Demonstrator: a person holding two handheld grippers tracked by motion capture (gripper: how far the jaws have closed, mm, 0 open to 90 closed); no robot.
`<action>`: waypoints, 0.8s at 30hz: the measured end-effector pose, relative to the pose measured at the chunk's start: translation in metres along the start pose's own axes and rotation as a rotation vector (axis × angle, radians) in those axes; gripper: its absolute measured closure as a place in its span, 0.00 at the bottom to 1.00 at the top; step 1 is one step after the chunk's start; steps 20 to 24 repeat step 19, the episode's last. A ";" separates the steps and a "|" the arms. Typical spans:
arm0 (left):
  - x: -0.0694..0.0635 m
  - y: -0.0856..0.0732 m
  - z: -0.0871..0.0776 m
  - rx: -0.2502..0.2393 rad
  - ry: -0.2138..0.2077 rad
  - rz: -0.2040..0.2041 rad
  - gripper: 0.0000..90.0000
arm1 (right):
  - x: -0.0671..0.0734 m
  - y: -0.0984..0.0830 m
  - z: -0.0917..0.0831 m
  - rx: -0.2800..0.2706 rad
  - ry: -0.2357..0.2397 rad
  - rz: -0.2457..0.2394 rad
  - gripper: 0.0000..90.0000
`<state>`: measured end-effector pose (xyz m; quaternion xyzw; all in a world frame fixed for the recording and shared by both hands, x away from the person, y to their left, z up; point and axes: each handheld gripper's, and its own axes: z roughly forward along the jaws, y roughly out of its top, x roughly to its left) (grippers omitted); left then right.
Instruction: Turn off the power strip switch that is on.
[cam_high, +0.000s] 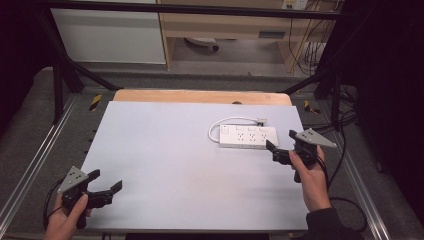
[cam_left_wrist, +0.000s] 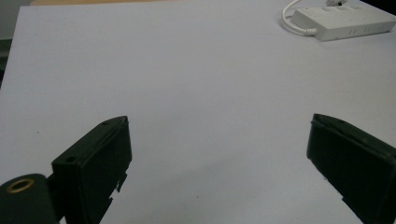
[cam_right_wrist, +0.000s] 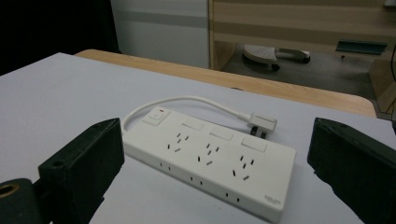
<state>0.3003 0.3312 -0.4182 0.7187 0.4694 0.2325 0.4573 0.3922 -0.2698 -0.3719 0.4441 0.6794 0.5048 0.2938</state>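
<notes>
My right gripper (cam_high: 280, 144) sits at the right edge of the table (cam_high: 165, 170), its jaws spread wide and empty, pointing at the white power strip (cam_high: 248, 137); the strip lies flat on the pale table top, toward the far right, just beyond the jaw tips and not touching them. In the right gripper view the power strip (cam_right_wrist: 210, 161) fills the gap between my two black jaws, a little ahead of them; I see a switch with a red mark at its left end, and three sets of sockets along its top. Its white cable (cam_right_wrist: 187, 100) loops out from the switch end, curves around behind the body and ends in a plug (cam_right_wrist: 260, 125) lying on the table just behind the strip.

My left gripper (cam_high: 106, 183) is at the near left corner of the table, well apart from the strip; its jaws are also spread wide with nothing between them but bare table top. In the left gripper view the power strip (cam_left_wrist: 348, 22) shows far off at the upper right.
</notes>
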 end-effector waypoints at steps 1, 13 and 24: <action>0.000 0.000 0.000 -0.001 0.000 -0.001 0.07 | 0.000 -0.004 -0.004 0.000 -0.005 0.003 0.05; 0.000 0.000 0.000 -0.001 -0.003 0.000 0.07 | -0.003 -0.060 -0.010 0.062 -0.040 0.030 0.04; 0.000 0.000 -0.001 -0.002 -0.002 0.001 0.07 | -0.006 -0.078 0.001 0.191 -0.077 0.031 0.04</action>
